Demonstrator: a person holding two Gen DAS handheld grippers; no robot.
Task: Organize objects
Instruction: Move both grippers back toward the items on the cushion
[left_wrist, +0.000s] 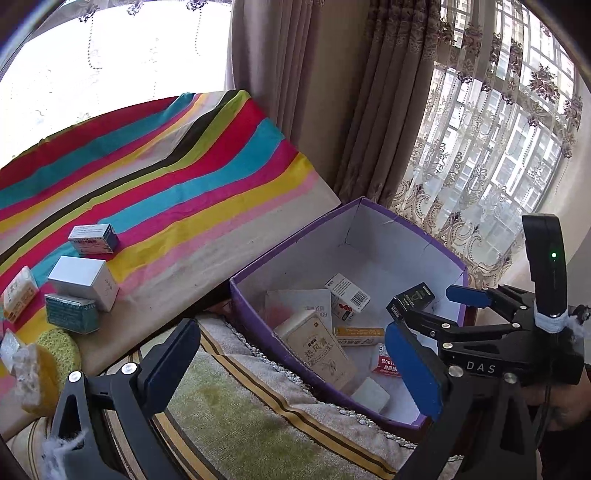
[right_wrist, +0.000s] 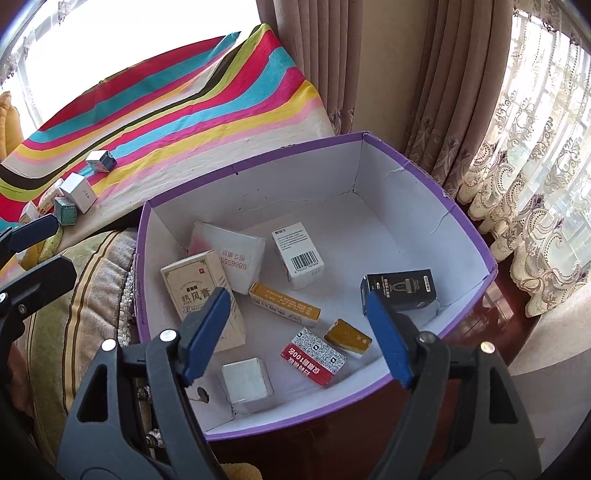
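A purple cardboard box (right_wrist: 476, 236) with a white inside holds several small packages, among them a beige carton (right_wrist: 192, 291), a black carton (right_wrist: 402, 288) and a red one (right_wrist: 314, 358). My right gripper (right_wrist: 299, 336) is open and empty, hovering over the box's near side. The box also shows in the left wrist view (left_wrist: 255, 314). My left gripper (left_wrist: 291, 354) is open and empty, over the box's left wall. The right gripper (left_wrist: 430, 310) shows there above the box. More small boxes lie on the striped cloth: a white one (left_wrist: 86, 280), a teal one (left_wrist: 72, 314), a blue-white one (left_wrist: 94, 238).
The striped cloth (left_wrist: 192, 177) covers a raised surface left of the box. A green-beige towel (left_wrist: 236, 413) lies below it. A yellow sponge (left_wrist: 59, 350) and wrapped items sit at the cloth's left edge. Curtains (left_wrist: 373, 110) and a lace drape hang behind; wooden floor lies right.
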